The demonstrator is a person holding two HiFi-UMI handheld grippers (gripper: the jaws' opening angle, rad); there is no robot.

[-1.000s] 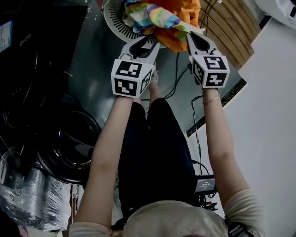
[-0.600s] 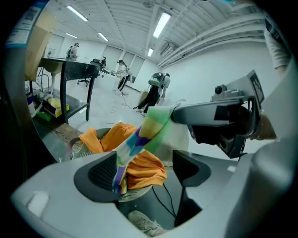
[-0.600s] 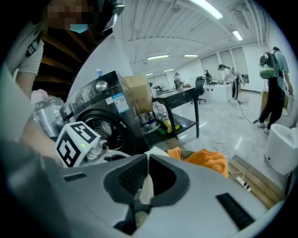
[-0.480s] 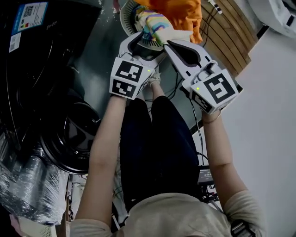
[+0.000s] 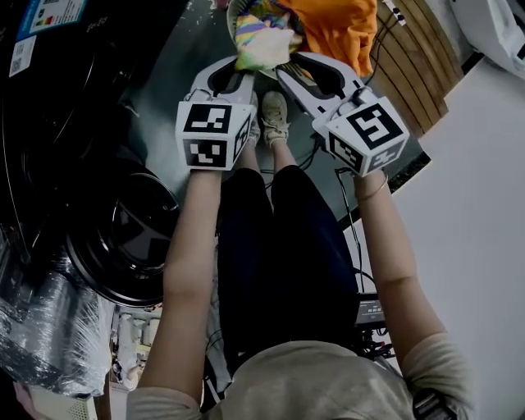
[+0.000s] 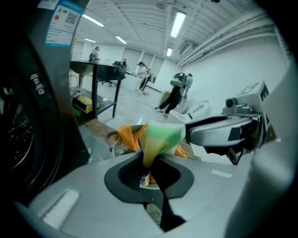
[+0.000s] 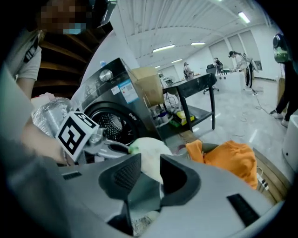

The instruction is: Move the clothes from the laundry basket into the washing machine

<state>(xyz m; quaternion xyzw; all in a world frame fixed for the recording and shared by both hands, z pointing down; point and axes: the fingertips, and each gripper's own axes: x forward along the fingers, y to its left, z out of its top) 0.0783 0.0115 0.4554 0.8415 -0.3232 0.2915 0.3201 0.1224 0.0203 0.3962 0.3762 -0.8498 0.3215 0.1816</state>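
Note:
A striped pastel cloth (image 5: 264, 41) hangs lifted over the laundry basket (image 5: 233, 15), which still holds an orange garment (image 5: 340, 29). My left gripper (image 5: 248, 64) has just been closing and is now shut on the cloth (image 6: 160, 137), which fans out past the jaws of that gripper (image 6: 148, 160). My right gripper (image 5: 285, 67) sits close beside it. Its jaws have just been opening, and in the right gripper view (image 7: 150, 169) they stand slightly apart with the pale cloth (image 7: 149, 151) loose between them. The washing machine's open door (image 5: 123, 246) and drum (image 7: 114, 123) are at the left.
The dark washing machine body (image 5: 49, 123) fills the left side. A wooden pallet (image 5: 410, 57) lies right of the basket, and cables (image 5: 349, 230) run over the floor. Plastic-wrapped goods (image 5: 41, 328) sit at lower left. A black table (image 7: 195, 88) stands farther off.
Both grippers pulled back from the basket and shifted left, drawing the striped cloth off the heap. The left jaws, spread wide half a second ago, now pinch the cloth. The right jaws have parted.

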